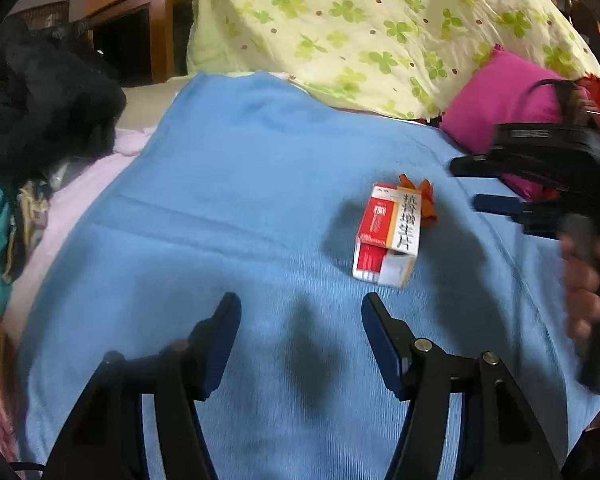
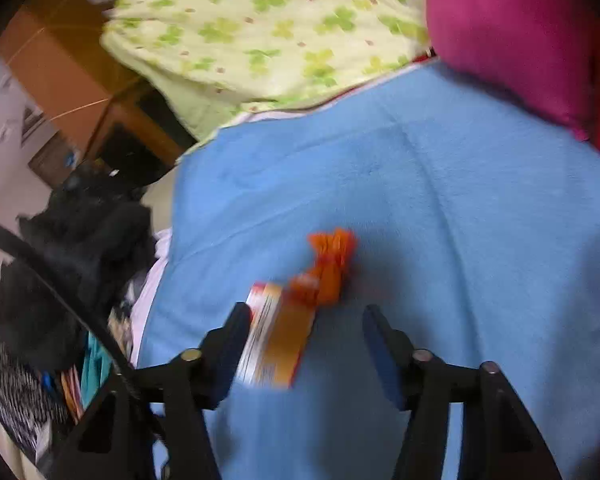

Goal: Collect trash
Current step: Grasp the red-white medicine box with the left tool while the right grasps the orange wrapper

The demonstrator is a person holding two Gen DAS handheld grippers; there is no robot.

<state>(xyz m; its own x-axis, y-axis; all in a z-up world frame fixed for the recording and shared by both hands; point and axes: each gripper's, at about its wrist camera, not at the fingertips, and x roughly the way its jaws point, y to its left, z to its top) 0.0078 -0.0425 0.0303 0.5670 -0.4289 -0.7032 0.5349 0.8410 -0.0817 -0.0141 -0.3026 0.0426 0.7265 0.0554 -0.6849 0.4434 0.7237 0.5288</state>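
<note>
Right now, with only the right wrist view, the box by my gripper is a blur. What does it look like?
Observer: In the left wrist view the box is sharp: red and white with an orange side and Chinese print, lying on the blue blanket.
Operator: Is it closed?
Observer: It seems not; the end nearest the left camera looks open.
Operator: Where is the left gripper?
Observer: The left gripper is open with nothing in it, over the blanket, with the box ahead and to its right.
</note>
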